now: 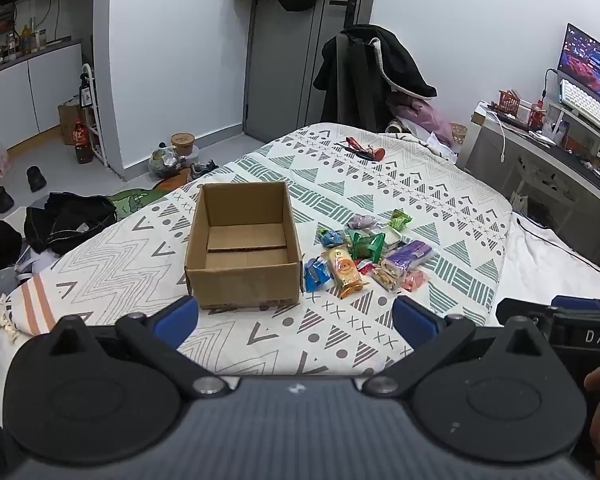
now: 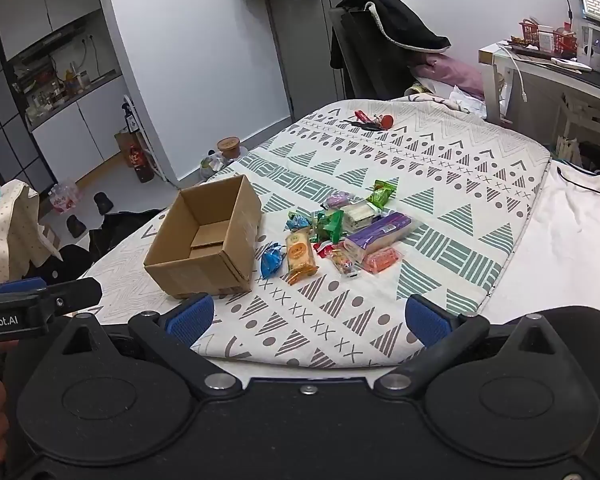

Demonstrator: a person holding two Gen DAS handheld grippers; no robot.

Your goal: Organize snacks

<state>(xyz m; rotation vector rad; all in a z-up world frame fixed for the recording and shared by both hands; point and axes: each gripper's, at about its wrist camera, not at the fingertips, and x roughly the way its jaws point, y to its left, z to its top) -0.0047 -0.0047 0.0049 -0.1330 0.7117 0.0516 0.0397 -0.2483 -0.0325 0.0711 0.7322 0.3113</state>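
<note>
An open, empty cardboard box (image 1: 242, 244) (image 2: 208, 240) stands on the patterned bedspread. To its right lies a loose pile of wrapped snacks (image 1: 370, 252) (image 2: 340, 232): a blue packet (image 1: 315, 274) (image 2: 271, 261), an orange packet (image 1: 344, 268) (image 2: 299, 255), a purple pack (image 1: 406, 256) (image 2: 378, 231), green wrappers and a pink one. My left gripper (image 1: 296, 320) hovers open near the bed's front edge, just short of the box, nothing between its blue pads. My right gripper (image 2: 310, 320) is open too, short of the snacks, empty.
A red keyring with dark keys (image 1: 364, 150) (image 2: 370, 120) lies at the bed's far end. A chair draped with a black coat (image 1: 374, 76) stands behind. A cluttered desk with a monitor (image 1: 588, 64) is to the right. Clothes and shoes cover the floor at left.
</note>
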